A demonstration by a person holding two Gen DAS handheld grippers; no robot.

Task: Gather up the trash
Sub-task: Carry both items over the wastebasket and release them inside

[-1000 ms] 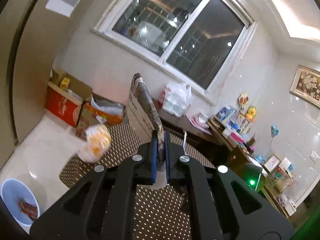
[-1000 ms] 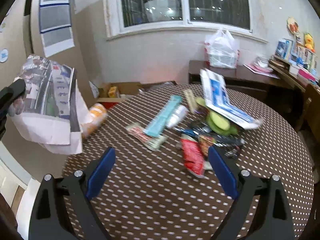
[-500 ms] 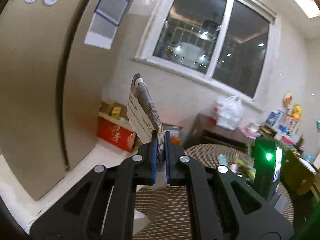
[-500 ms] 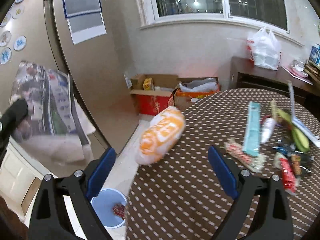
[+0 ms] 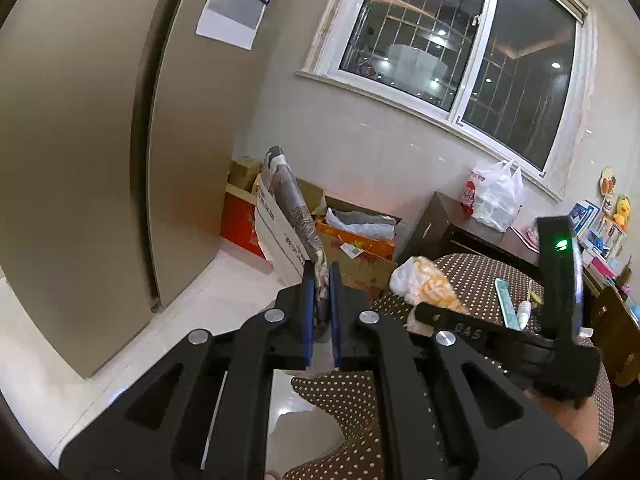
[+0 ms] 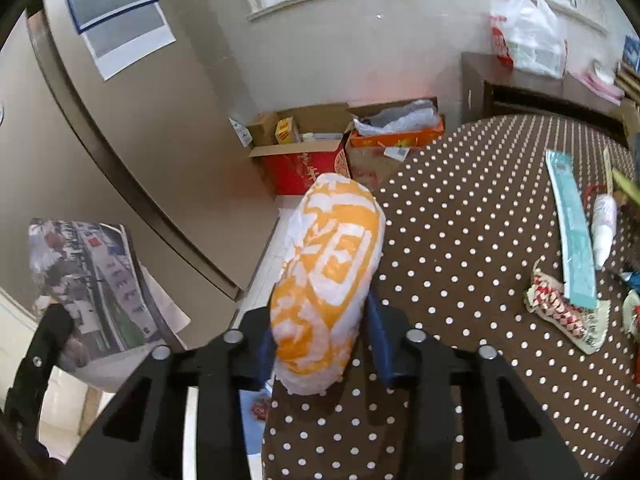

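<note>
My left gripper (image 5: 319, 280) is shut on a folded newspaper (image 5: 286, 216) and holds it upright off the table's left edge, above the floor. It also shows at the left of the right wrist view (image 6: 92, 284). My right gripper (image 6: 320, 336) is closed around an orange and white plastic bag (image 6: 328, 272) at the left edge of the brown dotted table (image 6: 460, 240). The bag also shows in the left wrist view (image 5: 428, 286). More trash lies at the table's right: a teal strip (image 6: 572, 232), a red and white wrapper (image 6: 560, 312), a small white bottle (image 6: 604, 228).
Open cardboard boxes (image 6: 312, 148) stand on the floor by the wall under the window. A beige cabinet (image 5: 80, 160) fills the left. A white plastic bag (image 5: 494, 196) sits on a dark side cabinet. A blue bin's edge shows below my right gripper (image 6: 250, 436).
My right gripper has moved in and closed around the orange and white bag at the table's edge. My left gripper still holds the newspaper and now points lower.
</note>
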